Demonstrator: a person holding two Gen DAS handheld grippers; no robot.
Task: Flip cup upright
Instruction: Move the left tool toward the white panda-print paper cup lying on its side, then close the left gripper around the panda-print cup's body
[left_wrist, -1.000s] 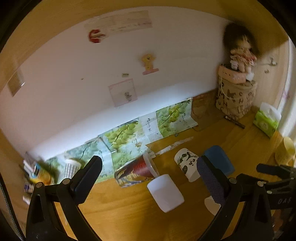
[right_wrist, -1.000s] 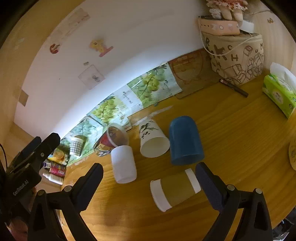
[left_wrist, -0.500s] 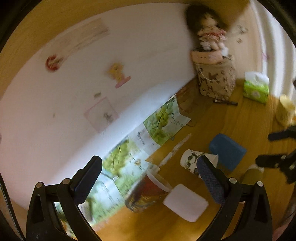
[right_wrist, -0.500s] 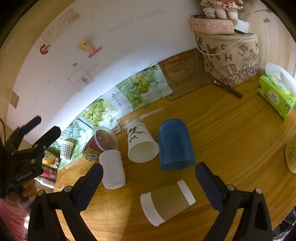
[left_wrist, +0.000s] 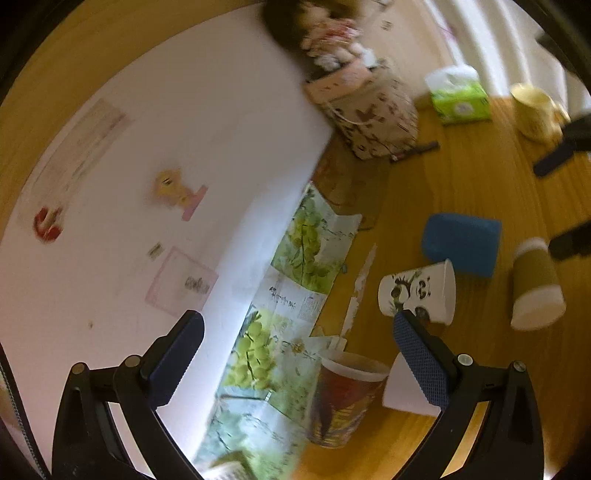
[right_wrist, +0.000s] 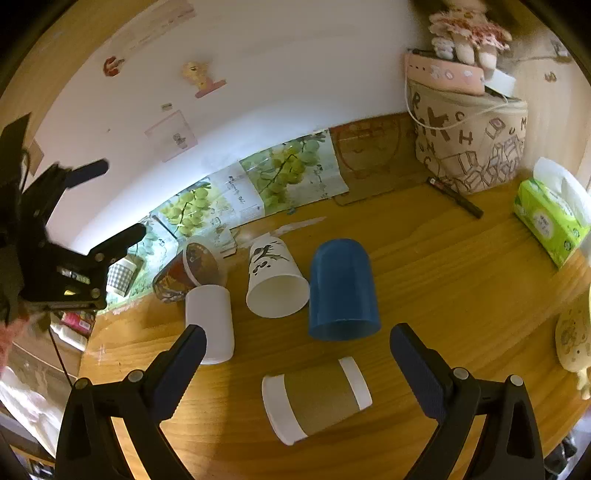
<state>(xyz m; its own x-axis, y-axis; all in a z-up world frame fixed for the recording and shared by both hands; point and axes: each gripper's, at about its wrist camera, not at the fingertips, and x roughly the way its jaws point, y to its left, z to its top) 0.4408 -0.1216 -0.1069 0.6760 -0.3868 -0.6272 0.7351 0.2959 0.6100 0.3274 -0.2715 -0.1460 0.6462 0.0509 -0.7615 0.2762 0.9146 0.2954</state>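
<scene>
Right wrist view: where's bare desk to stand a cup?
Bare wood lies between the blue cup, the pen and the tissue pack. Crowded on the left: white cup, panda cup and red cup bunch together.

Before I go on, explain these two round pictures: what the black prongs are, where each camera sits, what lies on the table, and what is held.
No robot here: a person holds a two-finger gripper in each hand, each with a fisheye camera looking along its fingers. The black prongs at the bottom are those fingers.

The right wrist view shows the right gripper, jaws wide apart, holding nothing, and the left gripper off to the side, also open and empty.

On the wooden table five cups lie on their sides: a brown-sleeved paper cup, a blue cup, a panda cup, a plain white cup and a red printed cup. A tissue pack sits at the right.

The left wrist view is tilted and blurred.
</scene>
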